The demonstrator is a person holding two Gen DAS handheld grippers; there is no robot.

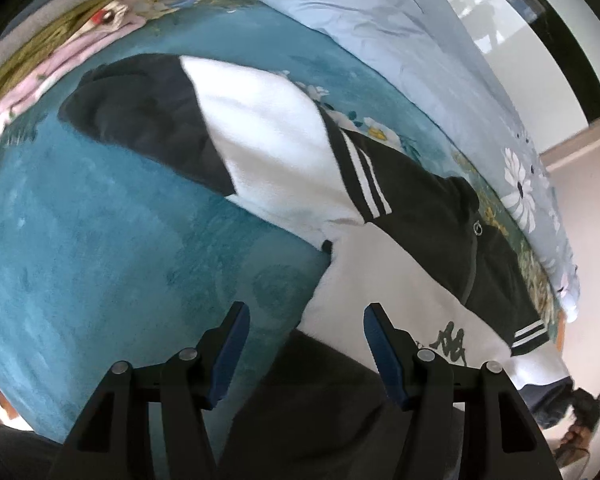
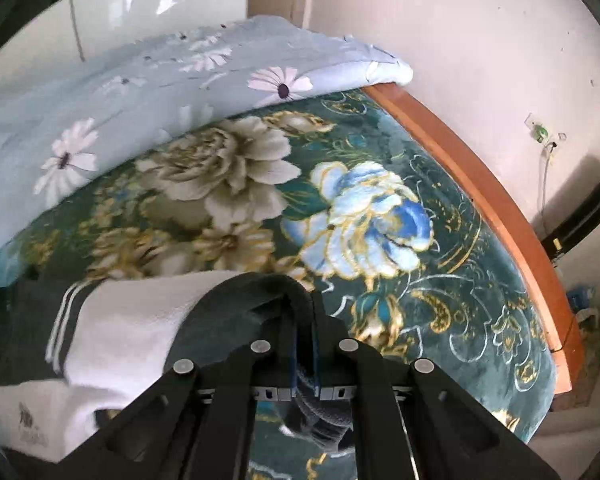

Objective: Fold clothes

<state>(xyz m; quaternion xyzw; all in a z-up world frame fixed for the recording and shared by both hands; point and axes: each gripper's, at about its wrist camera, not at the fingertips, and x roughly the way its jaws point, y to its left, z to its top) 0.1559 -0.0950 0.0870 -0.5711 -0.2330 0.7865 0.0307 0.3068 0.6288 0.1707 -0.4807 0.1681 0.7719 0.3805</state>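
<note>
A black and white jacket (image 1: 284, 152) with white stripes lies spread on the teal floral blanket (image 1: 100, 240), one sleeve stretched to the upper left. My left gripper (image 1: 304, 324) is open and empty, just above the jacket's lower dark part. In the right wrist view my right gripper (image 2: 305, 320) is shut on a dark edge of the jacket (image 2: 244, 296) and holds it lifted over the blanket (image 2: 380, 220). The white part with a logo (image 2: 112, 344) lies to its left.
A folded pink and olive garment (image 1: 60, 56) lies at the far left of the bed. A light blue daisy quilt (image 1: 380, 32) is bunched along the far side, also in the right wrist view (image 2: 140, 92). A wooden bed frame (image 2: 480, 184) runs along the right.
</note>
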